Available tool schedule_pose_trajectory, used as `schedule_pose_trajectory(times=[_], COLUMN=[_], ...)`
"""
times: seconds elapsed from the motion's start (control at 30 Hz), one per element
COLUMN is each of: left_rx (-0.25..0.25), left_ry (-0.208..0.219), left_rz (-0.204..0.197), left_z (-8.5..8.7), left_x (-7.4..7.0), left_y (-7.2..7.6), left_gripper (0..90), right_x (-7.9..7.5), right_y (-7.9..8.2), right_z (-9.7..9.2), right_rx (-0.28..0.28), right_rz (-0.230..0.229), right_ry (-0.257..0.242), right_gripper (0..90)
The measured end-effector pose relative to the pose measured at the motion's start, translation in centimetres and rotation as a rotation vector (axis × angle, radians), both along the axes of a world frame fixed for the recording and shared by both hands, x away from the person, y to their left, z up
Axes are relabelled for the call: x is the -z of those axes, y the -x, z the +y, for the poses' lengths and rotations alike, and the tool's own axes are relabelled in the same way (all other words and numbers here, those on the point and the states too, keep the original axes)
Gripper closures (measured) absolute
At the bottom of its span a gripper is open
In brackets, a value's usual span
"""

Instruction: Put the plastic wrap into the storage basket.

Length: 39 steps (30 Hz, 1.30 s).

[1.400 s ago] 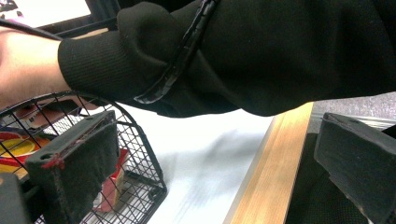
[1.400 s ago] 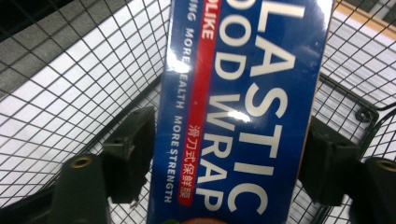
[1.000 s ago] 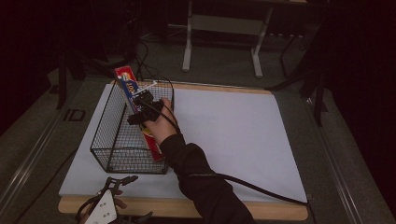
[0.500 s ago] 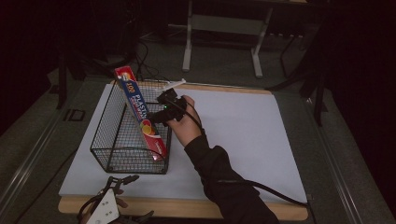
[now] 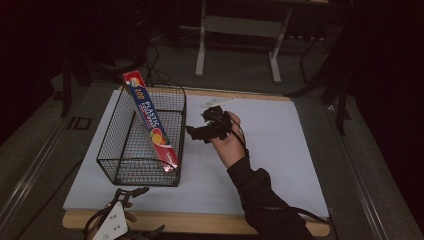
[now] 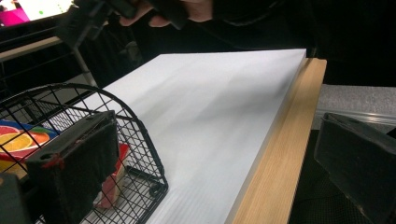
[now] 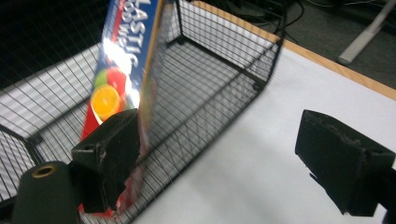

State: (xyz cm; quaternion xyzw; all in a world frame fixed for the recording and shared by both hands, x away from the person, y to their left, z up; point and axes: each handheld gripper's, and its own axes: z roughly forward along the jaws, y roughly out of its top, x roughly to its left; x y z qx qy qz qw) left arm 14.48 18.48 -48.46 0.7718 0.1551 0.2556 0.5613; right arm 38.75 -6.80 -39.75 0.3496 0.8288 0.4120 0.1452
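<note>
Plastic wrap box (image 5: 150, 120) inside wire basket (image 5: 115, 150), standing tilted: lower end on basket floor at near right corner, upper end leaning over far rim at left. Blue top with white lettering, fruit print lower down, red at the foot. Basket on white sheet (image 5: 280, 150) covering the tabletop (image 5: 200, 222), left half of sheet.

Right tool (image 5: 196, 134) outside basket, just beside its right wall, over bare white sheet. Jaws spread wide, nothing between them. Hand (image 5: 229, 145) behind it, dark sleeve running down toward near edge. Box apart from right tool, basket wall between the two. In right gripper view: box (image 7: 121, 70) seen through the mesh behind the left jaw, basket wall (image 7: 219, 88) running diagonally, white sheet (image 7: 261, 163) between the jaws, wooden edge at far right.

Left tool (image 5: 131, 191) low at near edge of tabletop, just in front of basket's near wall, jaws spread, empty. In left gripper view: basket corner (image 6: 149, 182) near the left jaw, part of box (image 6: 28, 140) visible through the wires, wooden edge strip (image 6: 285, 149) between the jaws; right tool (image 6: 88, 21) and its hand blurred at top left.

Box well apart from left tool, not touched by either tool.
</note>
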Motion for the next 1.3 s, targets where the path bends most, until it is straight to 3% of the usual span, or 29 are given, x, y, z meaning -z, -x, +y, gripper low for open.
schedule_pose_trajectory(times=[0.63, 0.83, 1.3], left_rx=[0.001, 0.0, 0.001], left_ry=[-0.003, -0.004, -0.009], left_rz=[0.001, 0.004, 0.007], left_z=[-0.2, -0.2, -0.3], left_x=[0.0, 0.0, 0.1], left_y=[-0.1, -0.1, -0.2], left_gripper=[0.6, 0.6, 0.6], right_x=[3.6, 5.2, 7.7], right_y=[3.5, 4.1, 6.3], right_z=[-6.3, -7.9, -10.2], right_rx=[0.0, 0.027, 0.037], right_rz=[0.019, 0.032, 0.065], right_ry=[-0.029, -0.024, -0.007], right_gripper=[14.2, 14.2, 14.3])
